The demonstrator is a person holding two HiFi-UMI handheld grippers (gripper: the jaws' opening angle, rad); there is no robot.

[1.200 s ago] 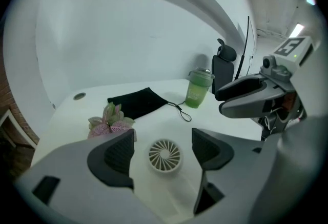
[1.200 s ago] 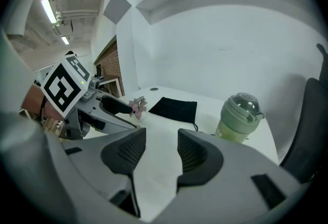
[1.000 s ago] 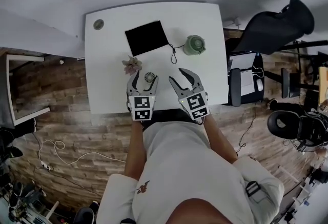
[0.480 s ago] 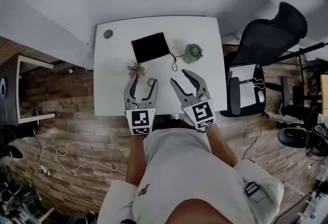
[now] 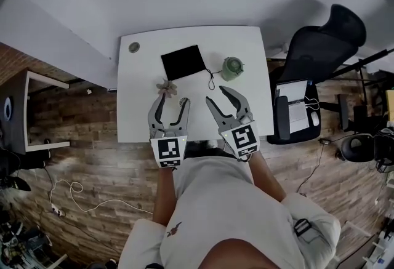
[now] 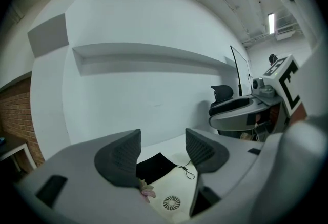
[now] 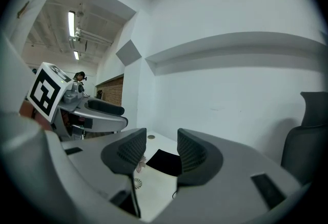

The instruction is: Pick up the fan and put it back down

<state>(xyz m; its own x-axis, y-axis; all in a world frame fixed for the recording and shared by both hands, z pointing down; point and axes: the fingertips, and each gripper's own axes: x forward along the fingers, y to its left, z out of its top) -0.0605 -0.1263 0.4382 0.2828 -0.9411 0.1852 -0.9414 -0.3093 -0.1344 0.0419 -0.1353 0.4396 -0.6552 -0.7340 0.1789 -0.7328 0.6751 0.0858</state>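
The small round white fan [image 5: 182,102] lies flat on the white table [image 5: 138,123], near its front edge; it also shows far below in the left gripper view as the fan [image 6: 171,202] and in the right gripper view as the fan [image 7: 137,182]. My left gripper [image 5: 173,100] hangs well above it and points almost level. Its jaws have just been closing, but a gap remains and nothing is between them [image 6: 163,148]. My right gripper [image 5: 217,95] is held beside it at the same height, open and empty [image 7: 161,149].
A black pouch [image 5: 183,62] with a cord [image 5: 210,79] lies at the back of the table, beside a green round pot [image 5: 233,68]. A small pink plant [image 5: 164,86] sits left of the fan. A black office chair [image 5: 320,46] stands to the right.
Both grippers have risen away from the table, which now looks smaller and farther below. The left jaws stand a little narrower. The fan has stayed on the table.
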